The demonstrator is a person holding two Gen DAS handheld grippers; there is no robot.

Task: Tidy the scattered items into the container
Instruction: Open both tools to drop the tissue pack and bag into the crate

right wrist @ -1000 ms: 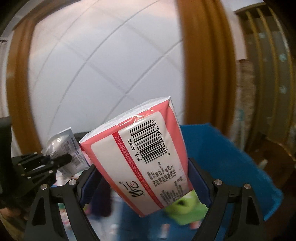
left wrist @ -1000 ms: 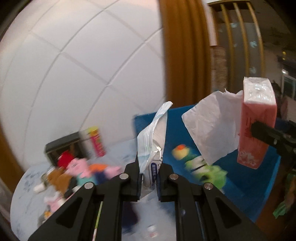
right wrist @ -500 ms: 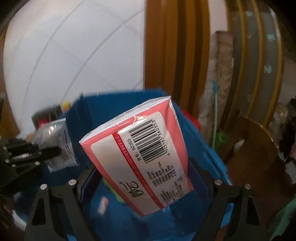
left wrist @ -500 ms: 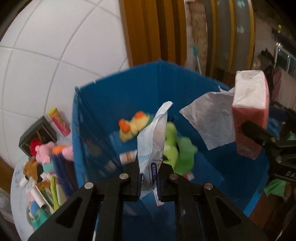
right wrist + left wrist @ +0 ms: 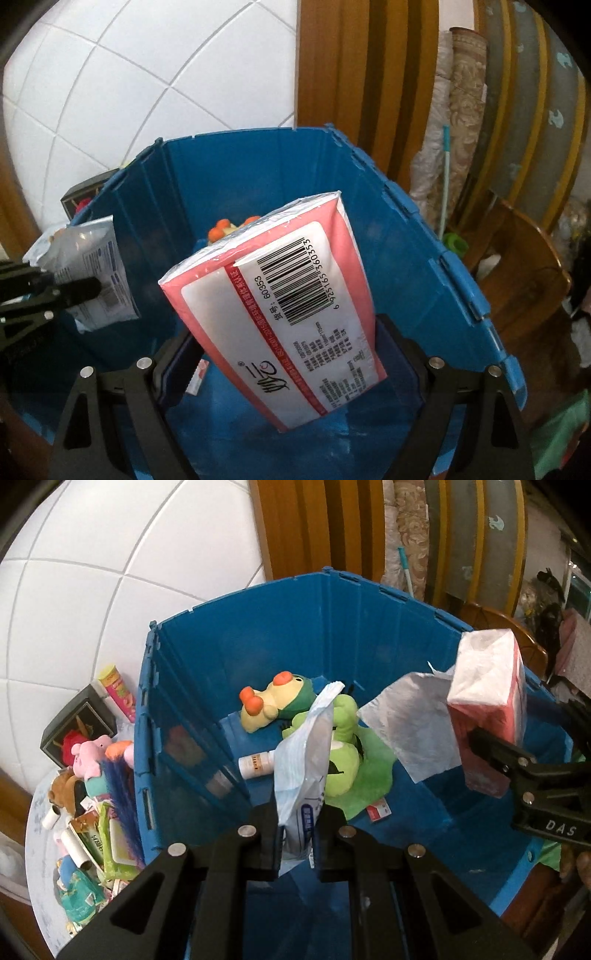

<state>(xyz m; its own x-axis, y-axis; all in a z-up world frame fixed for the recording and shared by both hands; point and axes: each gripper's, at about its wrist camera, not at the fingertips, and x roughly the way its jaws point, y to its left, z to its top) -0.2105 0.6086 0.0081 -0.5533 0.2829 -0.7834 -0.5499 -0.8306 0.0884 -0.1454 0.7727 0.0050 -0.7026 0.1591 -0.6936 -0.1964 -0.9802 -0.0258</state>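
Observation:
A blue plastic crate (image 5: pixel 258 635) stands open below both grippers and also shows in the right wrist view (image 5: pixel 406 258). My left gripper (image 5: pixel 297 834) is shut on a white-blue plastic pouch (image 5: pixel 306 760) and holds it over the crate; the pouch also shows in the right wrist view (image 5: pixel 96 273). My right gripper (image 5: pixel 288 365) is shut on a pink tissue pack (image 5: pixel 280 306), held over the crate's right side. In the left wrist view a loose tissue sheet (image 5: pixel 413 723) hangs from the pack (image 5: pixel 487 709). A green frog plush (image 5: pixel 332 753) and a small white bottle (image 5: pixel 256 763) lie inside.
Scattered items lie on the table left of the crate: a pink pig toy (image 5: pixel 90 757), a dark box (image 5: pixel 79 723), a pink-yellow tube (image 5: pixel 118 692), a blue brush (image 5: pixel 122 812), packets. A white tiled wall (image 5: pixel 92 572) and wooden frame (image 5: pixel 295 528) stand behind.
Both grippers have moved from beside the crate to above it and tilted down, so the crate's inside now fills the views. Both keep their hold.

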